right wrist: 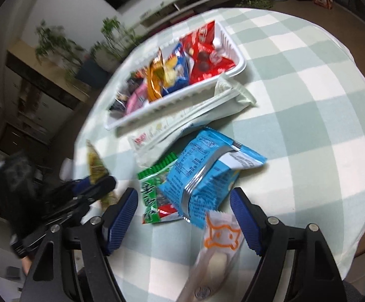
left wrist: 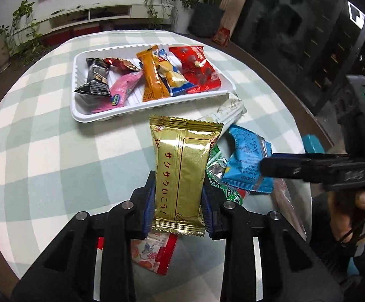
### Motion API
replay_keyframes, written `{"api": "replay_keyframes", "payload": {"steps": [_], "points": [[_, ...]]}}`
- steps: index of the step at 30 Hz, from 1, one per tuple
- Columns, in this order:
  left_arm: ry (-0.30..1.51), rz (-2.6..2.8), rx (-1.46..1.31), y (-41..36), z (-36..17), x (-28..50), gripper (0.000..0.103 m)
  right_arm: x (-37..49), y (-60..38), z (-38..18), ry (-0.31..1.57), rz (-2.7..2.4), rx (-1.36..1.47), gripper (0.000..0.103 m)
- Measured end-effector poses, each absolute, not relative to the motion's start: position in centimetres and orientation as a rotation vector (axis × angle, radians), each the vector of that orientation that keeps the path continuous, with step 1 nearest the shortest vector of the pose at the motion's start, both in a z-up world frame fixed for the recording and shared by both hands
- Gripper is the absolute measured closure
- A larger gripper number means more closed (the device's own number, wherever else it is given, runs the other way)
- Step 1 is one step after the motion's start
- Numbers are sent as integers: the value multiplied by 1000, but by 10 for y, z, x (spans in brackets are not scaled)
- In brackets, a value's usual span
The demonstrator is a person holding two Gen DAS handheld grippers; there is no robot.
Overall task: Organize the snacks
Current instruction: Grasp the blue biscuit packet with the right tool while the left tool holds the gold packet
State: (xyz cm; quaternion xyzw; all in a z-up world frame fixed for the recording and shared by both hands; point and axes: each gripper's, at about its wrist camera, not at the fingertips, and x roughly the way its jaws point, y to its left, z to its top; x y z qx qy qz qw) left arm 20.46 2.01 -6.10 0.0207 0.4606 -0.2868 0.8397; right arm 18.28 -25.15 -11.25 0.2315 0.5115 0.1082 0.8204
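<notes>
The left claw (left wrist: 178, 196) grips the gold packet (left wrist: 182, 173) across its short width, the packet's long axis running forward along the fingers. The white tray (left wrist: 82, 115) lies straight ahead of this claw and slightly left, on the checked surface (left wrist: 44, 151), already holding several snacks. Judged next move: carry the packet forward over the tray's near rim. The right claw (right wrist: 182, 219) stands wide and empty, its fingers straddling the blue packet (right wrist: 207, 176) and green packet (right wrist: 152, 193), which rest on the surface, overlapping. The left claw is nearer the tray.
</notes>
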Motion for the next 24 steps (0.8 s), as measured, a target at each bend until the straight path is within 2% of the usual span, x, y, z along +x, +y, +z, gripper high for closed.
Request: {"api": "replay_keyframes", "payload": {"steps": [5, 10, 13, 17, 21, 24], "points": [[968, -606, -14, 34, -63, 204, 74, 197, -236, -121, 1110, 142, 372, 24], [974, -612, -35, 37, -67, 202, 74, 207, -236, -133, 1104, 90, 315, 32], [967, -618, -44, 37, -66, 201, 74, 210, -230, -133, 1100, 76, 249, 33], [970, -616, -53, 39, -67, 201, 74, 208, -224, -133, 1086, 83, 199, 40], [973, -615, -56, 39, -67, 201, 74, 206, -223, -130, 1077, 90, 177, 52], [976, -615, -52, 38, -68, 201, 74, 206, -217, -129, 1074, 95, 147, 54]]}}
